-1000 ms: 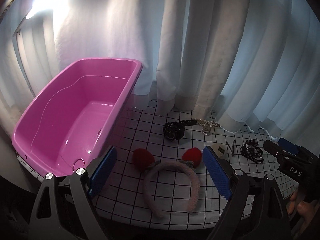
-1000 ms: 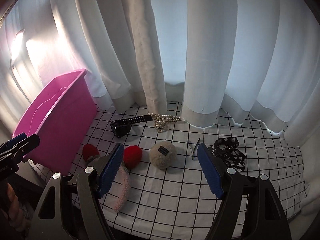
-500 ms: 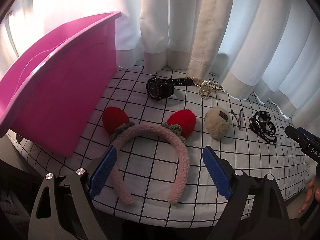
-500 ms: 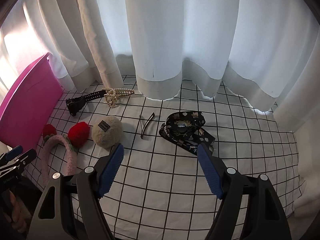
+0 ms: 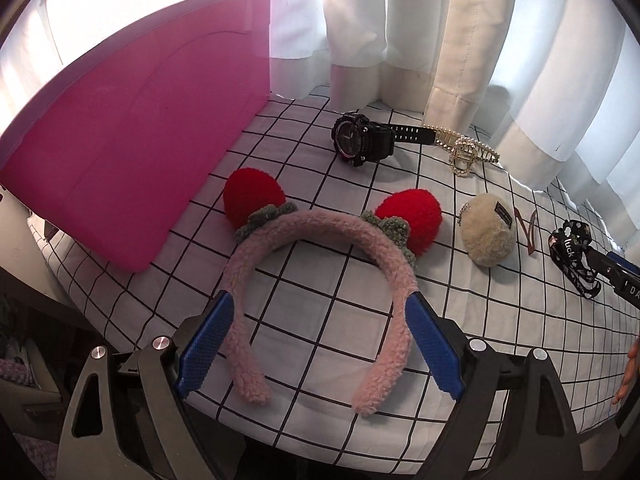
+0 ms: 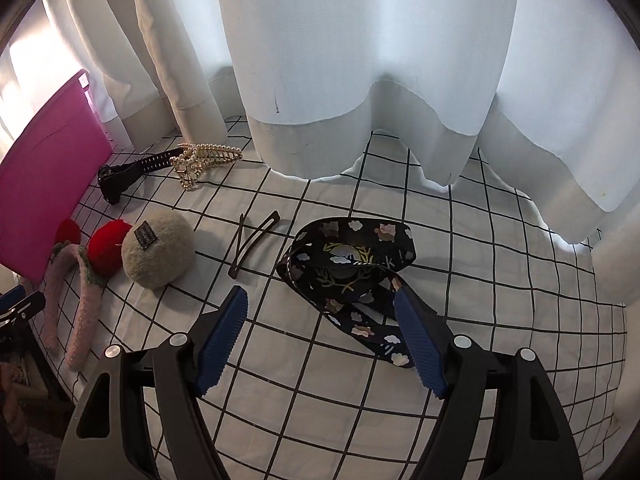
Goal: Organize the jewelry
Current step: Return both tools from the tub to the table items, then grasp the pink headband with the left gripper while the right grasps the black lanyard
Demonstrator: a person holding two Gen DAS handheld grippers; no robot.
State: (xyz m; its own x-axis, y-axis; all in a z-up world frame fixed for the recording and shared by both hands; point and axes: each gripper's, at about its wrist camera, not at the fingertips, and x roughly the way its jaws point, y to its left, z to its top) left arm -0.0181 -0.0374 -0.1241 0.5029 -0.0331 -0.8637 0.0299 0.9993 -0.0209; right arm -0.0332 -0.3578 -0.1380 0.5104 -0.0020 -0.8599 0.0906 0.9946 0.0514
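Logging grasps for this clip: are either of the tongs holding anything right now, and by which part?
Nothing is held. The left tongs stand open around the fluffy pink headband; the right tongs stand open by the black patterned ribbon.

pink fuzzy headband (image 5: 320, 276), watch (image 5: 360, 142), printed band (image 6: 352, 268) lie flat.

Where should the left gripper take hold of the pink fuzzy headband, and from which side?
Judging by its pose, grip one leg of the headband, coming from above. It lies flat on the grid cloth, arch toward the curtain, open ends toward the left gripper. Its open fingers already straddle both legs; avoid the bulky red ears.
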